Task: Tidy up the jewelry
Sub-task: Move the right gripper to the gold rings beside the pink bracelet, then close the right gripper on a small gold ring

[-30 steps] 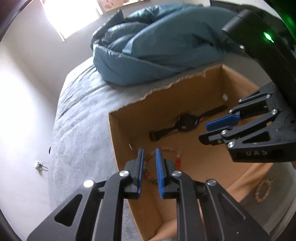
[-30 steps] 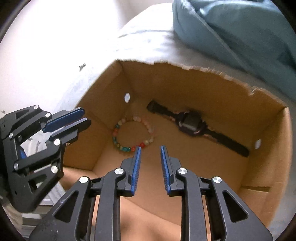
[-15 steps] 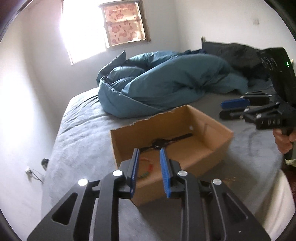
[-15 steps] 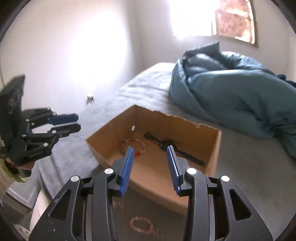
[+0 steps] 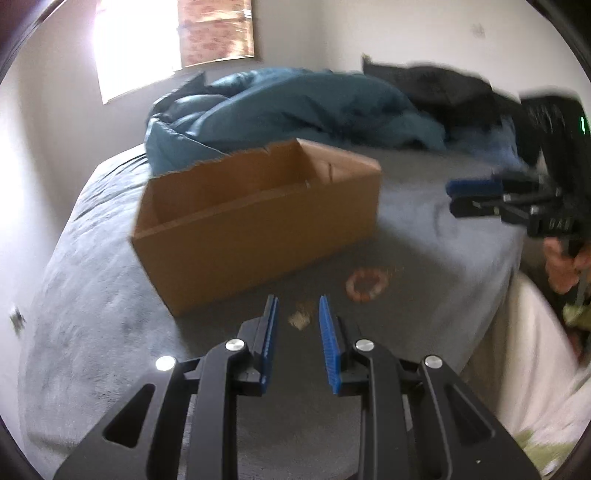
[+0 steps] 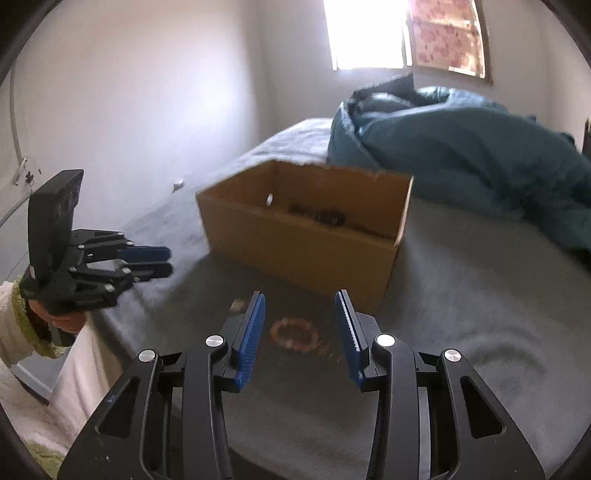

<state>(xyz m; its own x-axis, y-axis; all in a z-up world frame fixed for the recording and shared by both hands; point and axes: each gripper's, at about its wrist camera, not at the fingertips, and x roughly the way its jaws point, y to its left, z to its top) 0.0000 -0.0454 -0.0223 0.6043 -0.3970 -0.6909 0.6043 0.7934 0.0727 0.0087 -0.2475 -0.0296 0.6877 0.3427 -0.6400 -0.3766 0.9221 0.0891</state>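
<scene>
Both empty, the right gripper (image 6: 300, 325) parted wide and the left gripper (image 5: 297, 326) narrowly, hover over a light, limp bead bracelet (image 6: 294, 333) on the bed (image 6: 480, 314), best pinched across its strand.

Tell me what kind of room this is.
Most likely a bedroom. A grey bed fills the view, a rumpled blue duvet is heaped on it, and a curtained window sits in the plain wall behind.
</scene>
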